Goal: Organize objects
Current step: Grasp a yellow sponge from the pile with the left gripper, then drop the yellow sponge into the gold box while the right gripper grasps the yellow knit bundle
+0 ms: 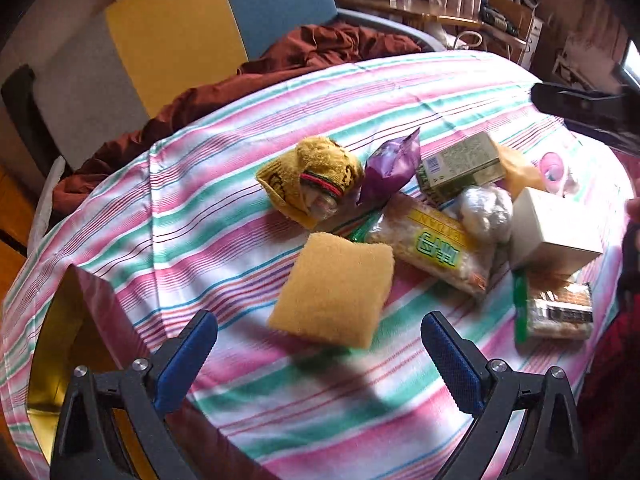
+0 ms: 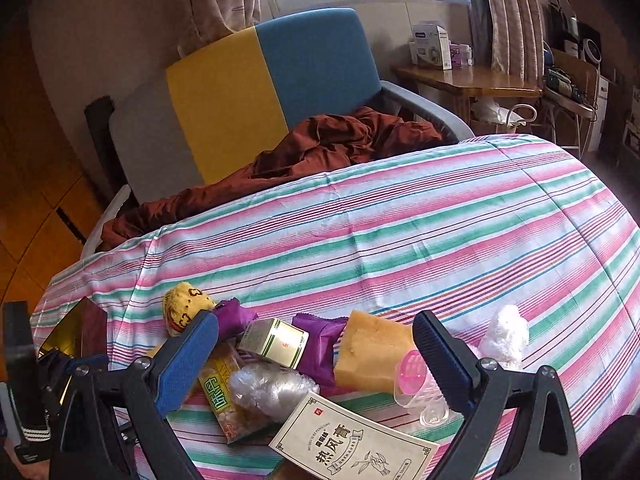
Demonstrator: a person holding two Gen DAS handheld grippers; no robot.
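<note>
At the bottom of the frame the right gripper holds its jaws wide apart over a pile on the striped counter: a yellow sponge, a green box, a cream printed box, and a pink-capped clear bottle.

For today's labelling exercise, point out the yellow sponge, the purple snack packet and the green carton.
yellow sponge (image 1: 334, 294), left wrist view, middle of its top face.
purple snack packet (image 1: 394, 166), left wrist view, middle of its crinkled front.
green carton (image 1: 460, 164), left wrist view, its printed side.
</note>
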